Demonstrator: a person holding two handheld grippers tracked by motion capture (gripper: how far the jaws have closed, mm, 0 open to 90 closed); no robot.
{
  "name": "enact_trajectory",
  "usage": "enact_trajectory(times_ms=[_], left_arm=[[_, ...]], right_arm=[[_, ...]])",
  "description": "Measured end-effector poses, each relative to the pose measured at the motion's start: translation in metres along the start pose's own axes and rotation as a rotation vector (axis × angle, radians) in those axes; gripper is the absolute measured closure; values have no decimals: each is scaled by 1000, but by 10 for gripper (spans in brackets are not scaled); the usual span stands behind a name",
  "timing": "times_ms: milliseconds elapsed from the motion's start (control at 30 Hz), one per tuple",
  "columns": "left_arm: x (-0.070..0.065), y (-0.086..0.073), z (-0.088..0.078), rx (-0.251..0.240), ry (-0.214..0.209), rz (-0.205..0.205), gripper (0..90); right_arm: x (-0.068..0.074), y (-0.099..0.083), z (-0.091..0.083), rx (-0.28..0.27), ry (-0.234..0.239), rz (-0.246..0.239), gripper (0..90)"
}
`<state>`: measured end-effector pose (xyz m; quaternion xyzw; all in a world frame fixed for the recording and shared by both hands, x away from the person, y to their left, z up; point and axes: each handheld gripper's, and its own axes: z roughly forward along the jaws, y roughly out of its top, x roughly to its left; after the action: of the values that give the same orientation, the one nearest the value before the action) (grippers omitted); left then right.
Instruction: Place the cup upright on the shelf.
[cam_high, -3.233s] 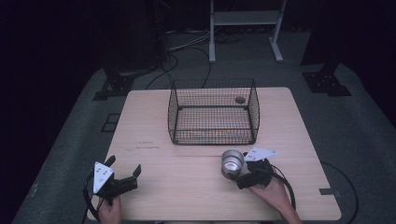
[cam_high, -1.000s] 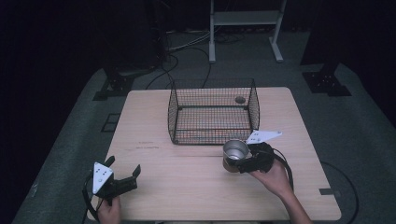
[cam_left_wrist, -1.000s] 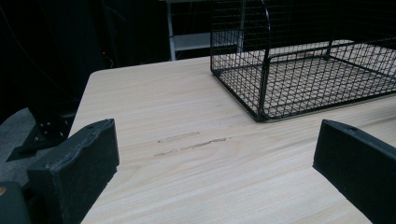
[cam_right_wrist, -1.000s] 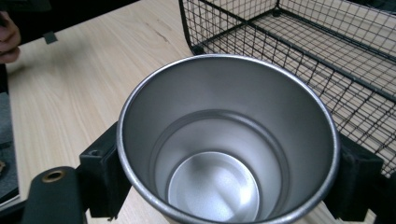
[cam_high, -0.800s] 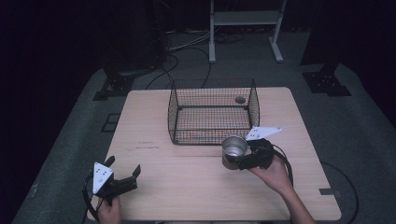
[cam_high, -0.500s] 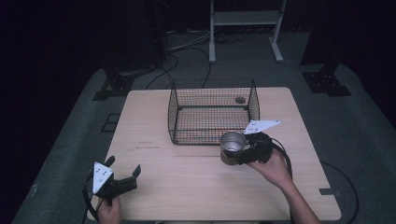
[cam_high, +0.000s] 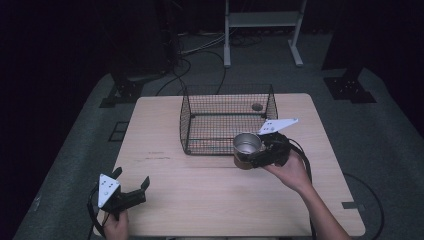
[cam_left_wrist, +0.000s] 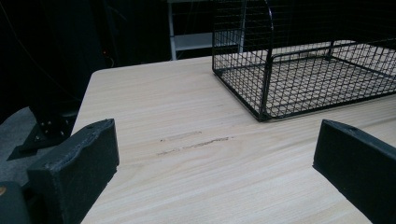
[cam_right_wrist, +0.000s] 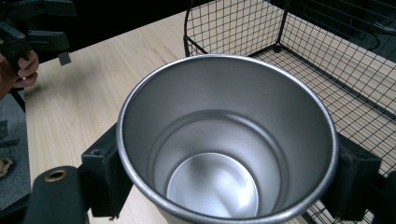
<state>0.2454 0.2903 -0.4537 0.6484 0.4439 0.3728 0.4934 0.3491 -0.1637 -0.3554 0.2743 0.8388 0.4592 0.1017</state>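
Note:
A shiny steel cup (cam_high: 246, 148) with an empty inside (cam_right_wrist: 219, 154) hangs above the table, just before the near right corner of the black wire basket (cam_high: 200, 125). My right gripper (cam_high: 256, 156) is shut on it, one black jaw on each side of the cup's wall. In the right gripper view the basket (cam_right_wrist: 336, 60) stands right behind the cup. My left gripper (cam_high: 133, 185) rests at the table's near left corner, open, with nothing between its jaws. In the left gripper view the basket (cam_left_wrist: 299, 74) lies ahead to the right.
The light wooden table (cam_high: 165, 130) has a faint scuff mark (cam_left_wrist: 196, 143) left of the middle. A small round hole (cam_high: 257, 106) shows at the back, behind the basket. Cables and a metal stand (cam_high: 260, 20) are on the dark floor beyond.
My right gripper has lifted the cup and carried it away from the near edge, toward the basket's near right corner. The left gripper has stayed put.

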Motion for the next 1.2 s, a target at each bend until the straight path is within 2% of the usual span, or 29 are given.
enact_trajectory(times_ms=[500, 1200], left_arm=[[1, 0, 0, -2, 1, 2, 0], [2, 1, -1, 4, 0, 9, 0]], right_arm=[[-6, 23, 3, 0, 7, -16, 179], [-28, 65, 9, 7, -14, -26, 179]])
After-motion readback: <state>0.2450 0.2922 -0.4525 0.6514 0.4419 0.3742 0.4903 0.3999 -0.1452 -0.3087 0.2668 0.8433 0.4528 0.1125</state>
